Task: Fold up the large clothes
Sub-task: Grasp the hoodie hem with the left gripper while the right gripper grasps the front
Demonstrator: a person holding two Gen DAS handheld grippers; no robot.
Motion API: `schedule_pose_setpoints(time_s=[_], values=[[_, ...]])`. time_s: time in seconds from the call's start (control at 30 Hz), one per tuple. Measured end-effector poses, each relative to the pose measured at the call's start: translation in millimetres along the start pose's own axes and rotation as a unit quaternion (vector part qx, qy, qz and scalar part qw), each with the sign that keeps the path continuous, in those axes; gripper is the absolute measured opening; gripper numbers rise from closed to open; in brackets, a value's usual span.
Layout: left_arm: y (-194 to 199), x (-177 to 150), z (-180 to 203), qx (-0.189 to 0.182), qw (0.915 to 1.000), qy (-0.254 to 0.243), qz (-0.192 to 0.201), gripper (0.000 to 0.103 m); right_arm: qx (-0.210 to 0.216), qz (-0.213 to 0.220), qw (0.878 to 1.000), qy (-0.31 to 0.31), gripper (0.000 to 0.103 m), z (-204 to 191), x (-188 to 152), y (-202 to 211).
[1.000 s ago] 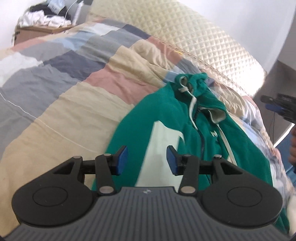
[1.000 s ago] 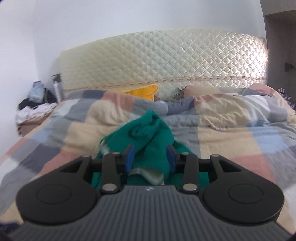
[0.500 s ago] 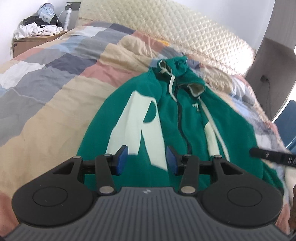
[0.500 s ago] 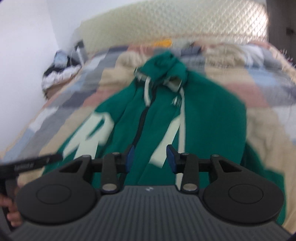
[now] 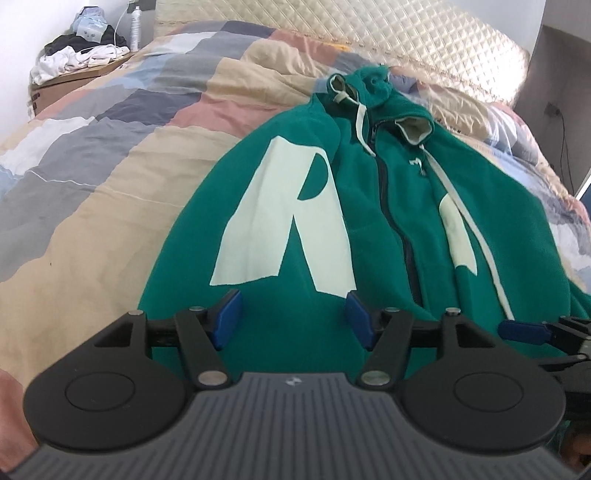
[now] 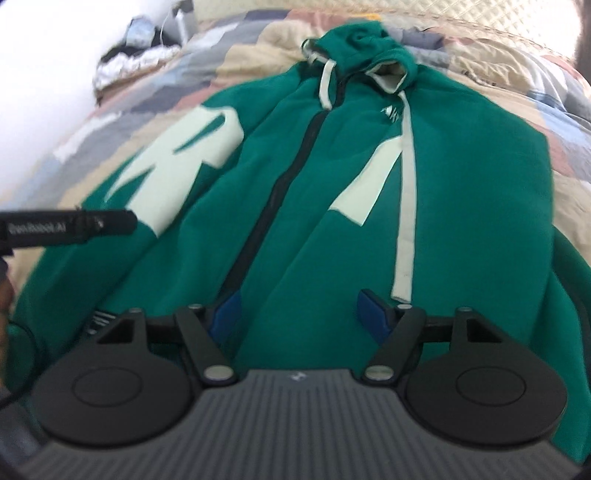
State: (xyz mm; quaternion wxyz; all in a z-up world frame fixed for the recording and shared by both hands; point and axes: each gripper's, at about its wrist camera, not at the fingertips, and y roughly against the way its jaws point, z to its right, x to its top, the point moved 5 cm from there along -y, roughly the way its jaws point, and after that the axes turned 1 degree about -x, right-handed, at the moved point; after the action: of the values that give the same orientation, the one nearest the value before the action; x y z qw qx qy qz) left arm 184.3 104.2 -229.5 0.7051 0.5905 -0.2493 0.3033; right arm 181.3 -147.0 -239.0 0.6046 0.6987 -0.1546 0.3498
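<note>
A large green zip hoodie with pale letters and white drawstrings lies face up on the bed, hood toward the headboard. In the right wrist view the hoodie fills the picture, somewhat blurred. My left gripper hovers over its lower left front, jaws opening, nothing between the blue pads. My right gripper hangs over the lower front beside the zip, jaws also opening and empty. A blue fingertip of the right gripper shows at the right edge of the left wrist view. The left gripper's black side shows at the left of the right wrist view.
A patchwork quilt in beige, grey, pink and blue covers the bed. A quilted cream headboard stands behind. A box at the far left carries heaped clothes and a white bottle. A dark panel with a cable stands at the right.
Both grippers have come down and in toward the hoodie's lower edge, and both jaws stand wider. The hoodie, bunched up a second ago, now lies spread out flat.
</note>
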Motion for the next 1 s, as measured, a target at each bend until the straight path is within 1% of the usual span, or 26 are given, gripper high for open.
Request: schedule_pose_setpoints(time_s=[0.13, 0.17, 0.2, 0.23, 0.27, 0.3, 0.33, 0.37, 0.4, 0.43, 0.47, 0.53, 0.57, 0.67, 0.77, 0.87, 1.0], values=[[-7.0, -1.1, 3.3, 0.004, 0.9999, -0.010, -0.005, 0.067, -0.012, -0.009, 1.000, 0.017, 0.068, 0.9, -3.6, -7.3], [-8.8, -2.1, 4.7, 0.006, 0.9999, -0.013, -0.007, 0.067, -0.013, -0.008, 1.000, 0.020, 0.062, 0.2, -3.9, -6.2], [-10.5, -2.9, 5.6, 0.010, 0.9998, -0.016, -0.008, 0.066, -0.014, -0.008, 1.000, 0.021, 0.052, 0.1, -4.2, -5.0], [-12.5, -4.1, 7.1, 0.014, 0.9996, -0.021, -0.010, 0.064, -0.015, -0.008, 1.000, 0.020, 0.048, 0.6, -4.0, -4.2], [-14.1, -4.9, 7.7, 0.018, 0.9995, -0.025, -0.011, 0.057, -0.018, -0.007, 1.000, 0.018, 0.039, 1.7, -4.0, -3.1], [-15.5, -5.6, 8.0, 0.024, 0.9992, -0.030, -0.013, 0.053, -0.022, -0.007, 1.000, 0.016, 0.028, 3.7, -3.9, -2.1], [-16.1, -5.3, 8.5, 0.029, 0.9989, -0.034, -0.014, 0.045, -0.022, -0.007, 1.000, 0.011, 0.025, 6.2, -3.3, -1.0], [-16.0, -5.2, 7.9, 0.034, 0.9987, -0.036, -0.012, 0.036, -0.021, -0.006, 1.000, 0.004, 0.020, 8.9, -2.3, 0.9], [-15.6, -4.9, 6.8, 0.039, 0.9985, -0.037, -0.010, 0.031, -0.026, -0.002, 1.000, -0.003, 0.014, 12.2, -0.2, 4.0], [-14.5, -5.1, 5.6, 0.044, 0.9982, -0.039, -0.007, 0.022, -0.030, 0.006, 0.999, -0.010, 0.014, 15.1, 1.7, 8.6], [-13.2, -4.5, 3.9, 0.048, 0.9981, -0.038, -0.005, 0.015, -0.033, 0.015, 0.999, -0.015, 0.013, 18.2, 3.9, 14.8], [-8.7, -0.6, -1.2, 0.051, 0.9982, -0.032, 0.001, 0.008, -0.039, 0.037, 0.998, -0.024, 0.012, 24.8, 8.6, 27.3], [-5.4, 3.2, -4.9, 0.054, 0.9981, -0.029, 0.004, 0.007, -0.045, 0.051, 0.997, -0.030, 0.009, 29.6, 11.5, 35.4], [6.8, 20.5, -18.9, 0.057, 0.9982, -0.012, 0.012, 0.005, -0.071, 0.099, 0.991, -0.052, 0.009, 52.4, 23.7, 59.4], [19.1, 46.2, -38.2, 0.069, 0.9975, -0.005, 0.017, 0.005, -0.081, 0.132, 0.983, -0.099, 0.008, 88.3, 40.8, 77.5], [30.4, 82.7, -65.4, 0.079, 0.9964, 0.021, 0.022, 0.005, -0.101, 0.167, 0.972, -0.134, 0.008, 131.9, 63.6, 95.5], [37.4, 137.8, -102.1, 0.118, 0.9916, 0.034, 0.042, 0.005, -0.136, 0.203, 0.955, -0.165, 0.008, 191.5, 93.9, 113.3]])
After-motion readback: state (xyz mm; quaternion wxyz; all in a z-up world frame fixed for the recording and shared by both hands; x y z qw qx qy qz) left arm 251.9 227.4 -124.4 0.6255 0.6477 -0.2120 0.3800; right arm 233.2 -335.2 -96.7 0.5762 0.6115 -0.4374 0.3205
